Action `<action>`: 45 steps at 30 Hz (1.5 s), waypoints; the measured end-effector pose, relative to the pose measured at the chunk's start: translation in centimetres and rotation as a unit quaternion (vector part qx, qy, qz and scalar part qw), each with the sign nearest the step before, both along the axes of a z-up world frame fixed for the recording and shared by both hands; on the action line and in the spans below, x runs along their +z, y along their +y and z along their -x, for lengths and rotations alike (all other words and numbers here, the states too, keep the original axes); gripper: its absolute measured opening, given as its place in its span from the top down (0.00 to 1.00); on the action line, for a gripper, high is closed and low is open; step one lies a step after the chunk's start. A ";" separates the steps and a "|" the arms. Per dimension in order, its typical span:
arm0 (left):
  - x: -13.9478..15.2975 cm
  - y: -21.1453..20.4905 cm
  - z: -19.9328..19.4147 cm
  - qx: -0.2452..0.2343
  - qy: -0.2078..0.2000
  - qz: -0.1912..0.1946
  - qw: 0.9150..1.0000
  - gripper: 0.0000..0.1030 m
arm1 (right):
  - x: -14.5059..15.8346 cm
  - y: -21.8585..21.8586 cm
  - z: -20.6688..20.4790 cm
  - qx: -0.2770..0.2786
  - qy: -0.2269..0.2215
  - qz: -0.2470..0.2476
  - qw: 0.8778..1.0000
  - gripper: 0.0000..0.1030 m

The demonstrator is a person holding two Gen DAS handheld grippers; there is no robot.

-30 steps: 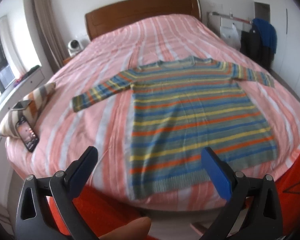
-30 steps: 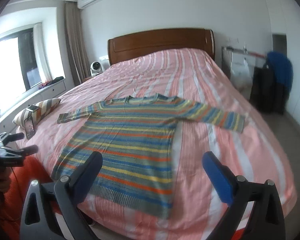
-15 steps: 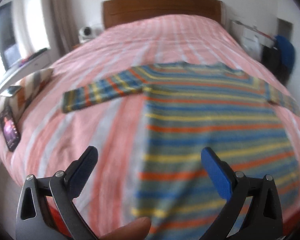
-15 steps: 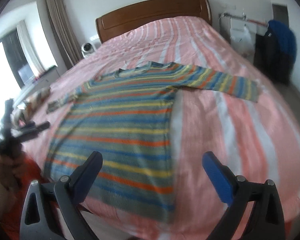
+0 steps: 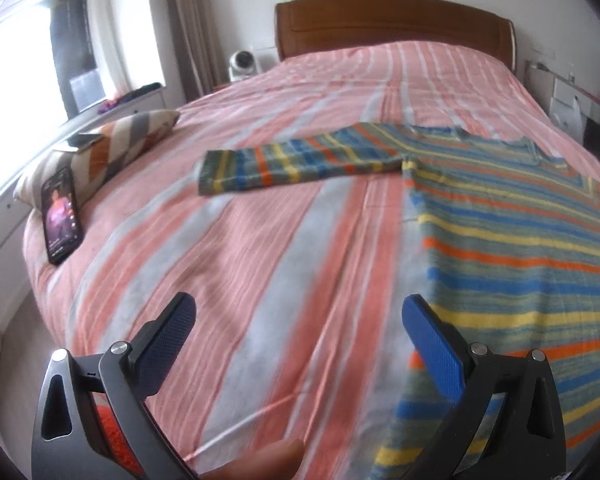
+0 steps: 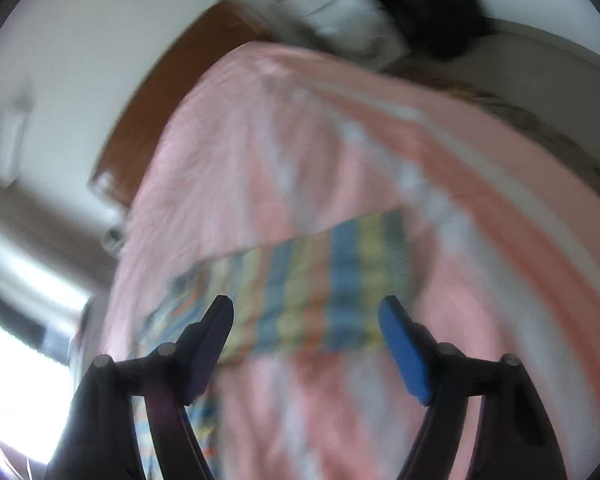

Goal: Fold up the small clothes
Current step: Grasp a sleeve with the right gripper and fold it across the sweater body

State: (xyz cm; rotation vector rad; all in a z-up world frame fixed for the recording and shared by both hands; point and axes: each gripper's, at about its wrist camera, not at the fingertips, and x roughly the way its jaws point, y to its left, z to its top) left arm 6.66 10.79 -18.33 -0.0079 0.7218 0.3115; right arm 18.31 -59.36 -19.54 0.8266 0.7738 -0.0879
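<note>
A striped sweater (image 5: 512, 248) in blue, yellow, orange and grey-green lies flat on the pink striped bed (image 5: 284, 240). Its left sleeve (image 5: 300, 162) stretches out to the left. My left gripper (image 5: 296, 332) is open and empty, low over the bed, left of the sweater's body. In the blurred right wrist view, my right gripper (image 6: 306, 332) is open and empty just above the sweater's right sleeve (image 6: 312, 292), near its cuff end.
A phone (image 5: 61, 216) leans against a striped cushion (image 5: 108, 152) at the bed's left edge. A wooden headboard (image 5: 392, 20) stands at the far end. A window (image 5: 28, 68) and low cabinet are at the left. Dark clothes (image 6: 432, 4) hang beyond the bed's right side.
My left gripper has swung left, toward the left sleeve and bare bed. My right gripper has moved fast forward and right, tilting, and is now close over the right sleeve.
</note>
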 end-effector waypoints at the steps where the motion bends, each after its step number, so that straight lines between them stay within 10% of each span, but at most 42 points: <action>1: -0.3 0.1 -0.2 0.001 0.005 -0.001 1.000 0.00 | -0.6 -0.4 -0.2 -0.005 0.012 0.005 1.000 0.31; 10: -2.1 -0.3 -1.5 0.005 0.038 -0.019 0.999 0.00 | -4.3 -0.6 -2.7 0.039 0.032 -0.019 0.999 0.49; 15: -2.4 -0.4 -1.7 0.004 0.041 -0.022 0.999 0.00 | -5.5 0.2 -4.1 0.054 0.078 0.012 0.995 0.95; 22: -2.6 0.2 -1.9 0.004 0.039 0.000 0.999 0.00 | 5.3 7.1 -5.7 0.079 0.015 0.156 0.984 0.95; 28: -2.8 0.7 -2.1 0.000 0.040 0.018 0.999 0.00 | 14.3 22.0 -10.5 0.221 -0.078 0.133 0.963 0.95; 31: -2.8 0.8 -2.0 -0.005 0.040 0.020 0.999 0.00 | 14.0 29.6 -13.4 0.282 -0.093 0.090 0.951 0.91; 33: -2.9 0.8 -1.9 -0.009 0.043 0.021 0.999 0.00 | 12.4 33.3 -14.7 0.320 -0.079 0.047 0.943 0.52; 35: -2.9 1.0 -2.0 -0.009 0.044 0.029 0.999 0.00 | 11.1 35.4 -14.5 0.330 -0.083 0.017 0.940 0.38; 39: -3.2 1.2 -2.2 -0.008 0.049 0.034 0.998 0.00 | 9.3 35.3 -11.3 0.333 -0.091 0.024 0.938 0.37; 45: -3.6 1.1 -2.5 -0.007 0.059 0.031 0.998 0.00 | 5.6 30.3 -3.4 0.326 -0.079 0.160 0.928 0.34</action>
